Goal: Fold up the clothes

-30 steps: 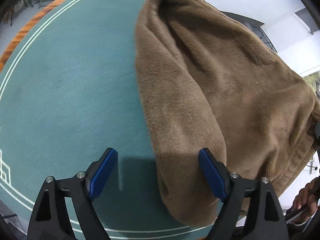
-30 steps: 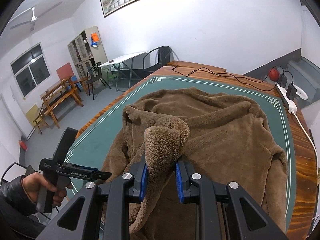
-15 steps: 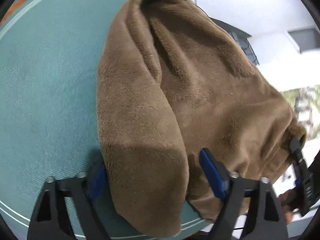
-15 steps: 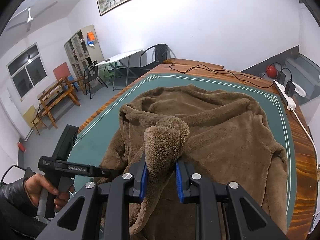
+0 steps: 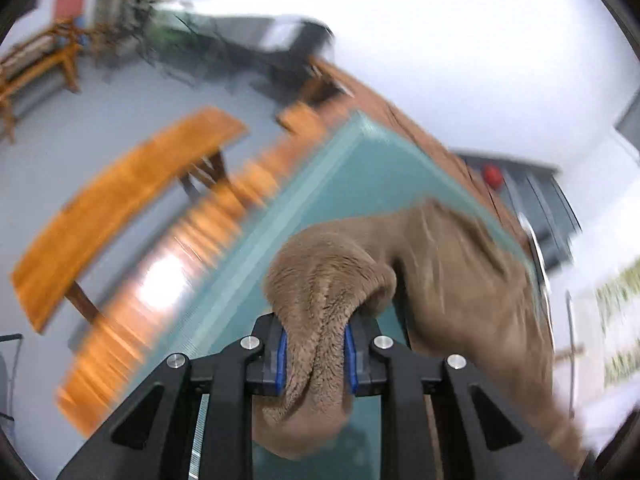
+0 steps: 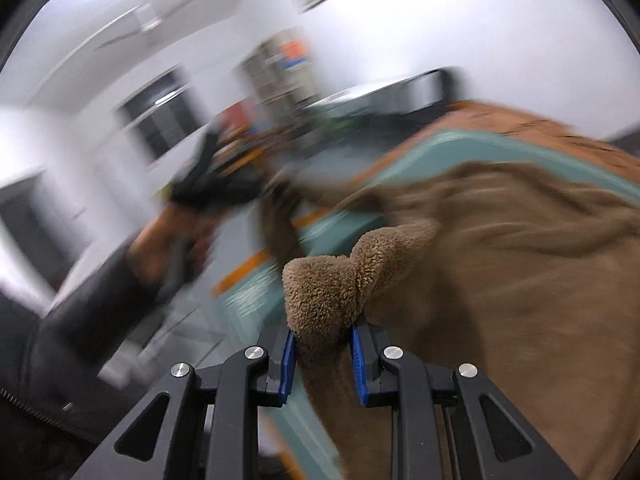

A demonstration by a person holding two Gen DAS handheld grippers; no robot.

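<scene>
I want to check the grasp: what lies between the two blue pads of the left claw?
A bunched fold of the brown fleece garment fills the left claw, both pads pressing it. The left wrist view shows this.

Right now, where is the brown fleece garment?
The brown fleece garment hangs between both claws: the left claw pinches one bunched edge, the right claw another, and the rest trails over the green table mat.
</scene>
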